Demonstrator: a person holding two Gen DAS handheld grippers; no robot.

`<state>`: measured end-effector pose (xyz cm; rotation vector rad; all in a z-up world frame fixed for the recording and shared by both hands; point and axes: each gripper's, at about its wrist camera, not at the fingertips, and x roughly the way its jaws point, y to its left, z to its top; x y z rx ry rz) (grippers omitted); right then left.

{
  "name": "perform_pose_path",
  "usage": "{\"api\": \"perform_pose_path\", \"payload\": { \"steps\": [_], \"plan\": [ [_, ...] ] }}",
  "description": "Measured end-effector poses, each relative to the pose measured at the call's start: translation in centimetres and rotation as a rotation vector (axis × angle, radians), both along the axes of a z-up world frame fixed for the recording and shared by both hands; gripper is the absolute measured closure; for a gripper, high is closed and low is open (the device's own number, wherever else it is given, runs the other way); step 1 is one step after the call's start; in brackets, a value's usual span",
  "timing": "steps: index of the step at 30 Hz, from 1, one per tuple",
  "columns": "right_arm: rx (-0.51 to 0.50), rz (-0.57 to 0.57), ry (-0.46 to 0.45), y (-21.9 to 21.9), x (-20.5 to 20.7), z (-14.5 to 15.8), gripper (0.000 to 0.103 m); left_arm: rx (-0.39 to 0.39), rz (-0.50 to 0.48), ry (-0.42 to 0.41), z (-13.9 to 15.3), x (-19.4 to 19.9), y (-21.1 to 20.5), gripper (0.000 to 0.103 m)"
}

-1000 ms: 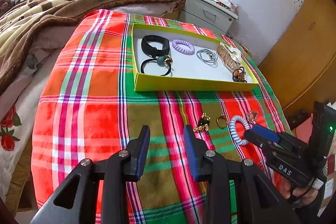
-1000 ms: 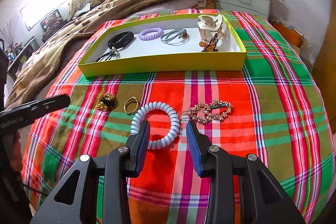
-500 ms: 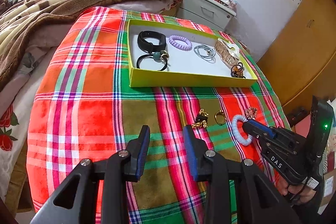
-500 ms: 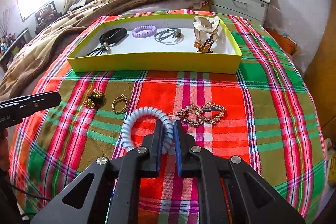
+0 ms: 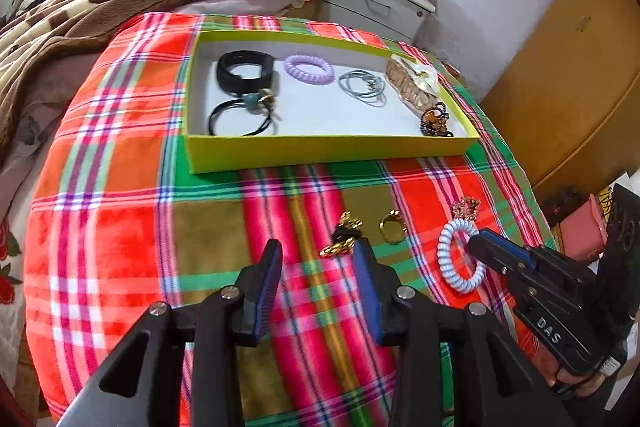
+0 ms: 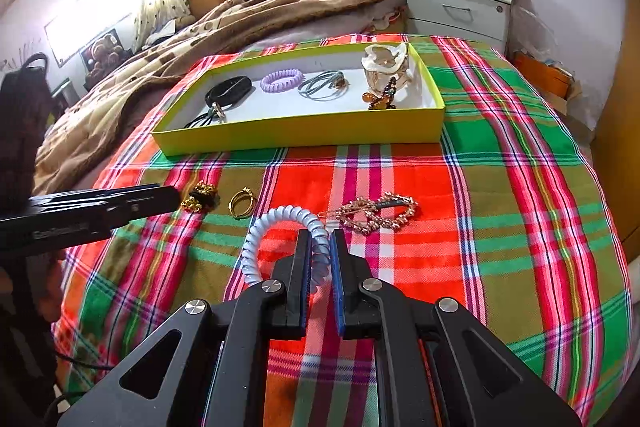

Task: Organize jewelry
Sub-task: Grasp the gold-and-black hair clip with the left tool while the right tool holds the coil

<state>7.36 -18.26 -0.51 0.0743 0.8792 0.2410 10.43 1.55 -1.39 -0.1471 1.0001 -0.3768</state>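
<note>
Nearby, on the plaid blanket [image 6: 500, 187], several loose pieces lie in a row in front of the yellow tray [image 6: 304, 135]: a black-and-gold earring [image 6: 201, 195], a gold ring [image 6: 241, 203] just beside it, and a rhinestone hair clip [image 6: 378, 213] to the right. None of them lies between the right gripper [image 6: 320, 259] and the tray, though the hair clip sits just beside the fingertips. Inside the tray are a black band [image 5: 245, 71], a purple coil tie [image 5: 309, 69], a grey elastic [image 5: 363, 87], a pale claw clip [image 5: 414, 83] and a dark beaded piece [image 5: 435, 119] (the last tucked into the near right corner).

The pale blue coil hair tie [image 6: 256, 247] stands tilted, and the right gripper's fingers are pressed together on the right side of its loop, the rest of the coil arching out to the left and forward. From the left wrist view the same tie shows with the right fingers biting its upper right edge.

The left gripper [image 5: 318, 283] hangs above the blanket with its fingers apart and nothing between them; the earring lies just ahead of its right fingertip.
</note>
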Motion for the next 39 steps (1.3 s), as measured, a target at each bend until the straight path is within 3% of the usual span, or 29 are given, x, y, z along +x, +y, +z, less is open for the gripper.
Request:
{"api": "perform_pose_path", "payload": {
  "steps": [7, 21, 24, 28, 39],
  "plan": [
    [0.033, 0.012, -0.011, -0.5, -0.5, 0.4, 0.093, 0.045, -0.028, 0.019, -0.7, 0.8, -2.0, 0.064],
    [0.063, 0.028, -0.033, -0.9, -0.7, 0.4, 0.093, 0.259, -0.037, -0.071, -0.7, 0.4, -4.7, 0.064],
    [0.062, 0.024, -0.034, -0.9, -0.6, 0.5, 0.093, 0.265, -0.026, -0.07, -0.7, 0.4, -4.7, 0.068],
    [0.057, 0.026, -0.034, -0.8, -0.5, 0.6, 0.094, 0.268, -0.023, -0.072, -0.7, 0.7, -4.4, 0.081],
    [0.042, 0.019, -0.041, -0.5, -0.5, 0.9, 0.094, 0.236, -0.017, -0.064, -0.6, 0.4, -3.9, 0.083]
  ]
}}
